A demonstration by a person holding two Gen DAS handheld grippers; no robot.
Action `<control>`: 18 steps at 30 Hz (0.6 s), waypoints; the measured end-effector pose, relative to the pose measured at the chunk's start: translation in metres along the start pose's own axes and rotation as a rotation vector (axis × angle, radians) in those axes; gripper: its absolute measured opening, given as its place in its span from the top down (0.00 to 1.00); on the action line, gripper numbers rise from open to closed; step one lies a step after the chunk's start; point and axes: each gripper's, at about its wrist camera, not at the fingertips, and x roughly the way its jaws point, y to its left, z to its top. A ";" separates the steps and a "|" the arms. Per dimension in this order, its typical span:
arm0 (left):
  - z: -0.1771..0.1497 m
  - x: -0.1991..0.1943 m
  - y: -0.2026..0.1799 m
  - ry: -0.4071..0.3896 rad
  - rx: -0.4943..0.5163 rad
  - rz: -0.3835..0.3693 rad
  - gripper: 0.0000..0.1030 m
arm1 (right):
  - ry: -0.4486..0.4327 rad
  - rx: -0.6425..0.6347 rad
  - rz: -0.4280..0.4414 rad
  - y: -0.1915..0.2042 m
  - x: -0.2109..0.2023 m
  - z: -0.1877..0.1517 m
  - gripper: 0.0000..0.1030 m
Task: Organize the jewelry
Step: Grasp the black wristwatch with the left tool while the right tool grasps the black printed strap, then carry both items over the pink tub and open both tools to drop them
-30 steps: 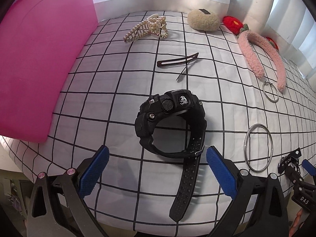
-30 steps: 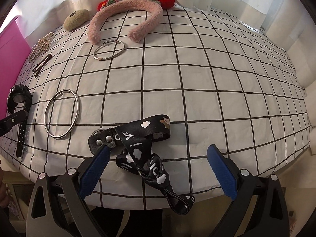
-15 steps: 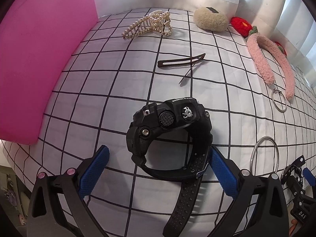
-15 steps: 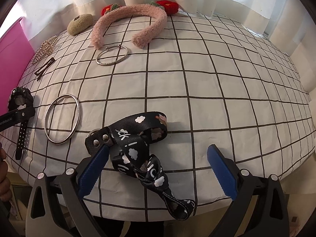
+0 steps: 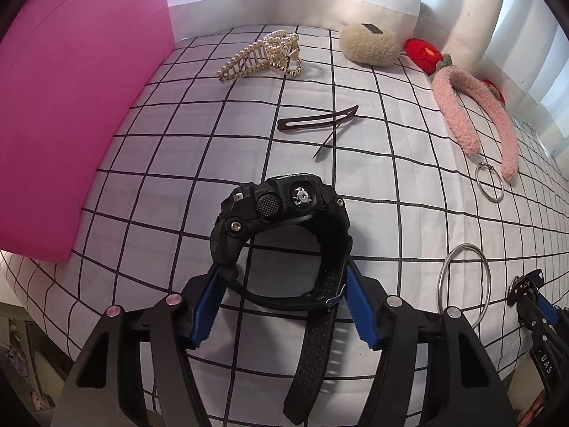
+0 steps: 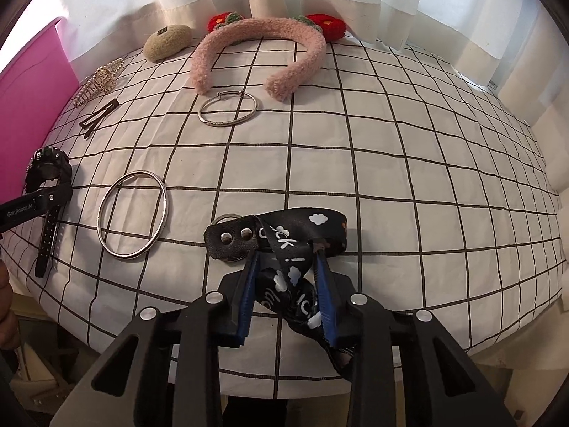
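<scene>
My left gripper is shut on the strap loop of a chunky black watch near the front edge of the checked cloth; the watch also shows in the right wrist view. My right gripper is shut on a black lanyard strap printed with white clouds, with a riveted tab and key ring at its left end.
A large silver bangle lies between the two grippers. Farther back lie a thinner bangle, a pink fluffy headband, dark hair clips, a pearl claw clip and a beige fuzzy clip. A pink box stands left.
Both grippers have moved forward and closed: the left one onto the watch band, the right one onto the lanyard strap. Both were open a second ago.
</scene>
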 end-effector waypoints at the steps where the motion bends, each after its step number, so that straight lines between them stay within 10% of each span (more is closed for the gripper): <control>1: 0.000 -0.001 0.002 0.001 -0.007 -0.006 0.42 | 0.000 0.007 0.014 -0.001 0.000 0.001 0.88; 18: 0.027 -0.082 0.018 -0.128 -0.034 -0.093 0.42 | -0.171 0.005 0.139 0.019 -0.068 0.045 0.90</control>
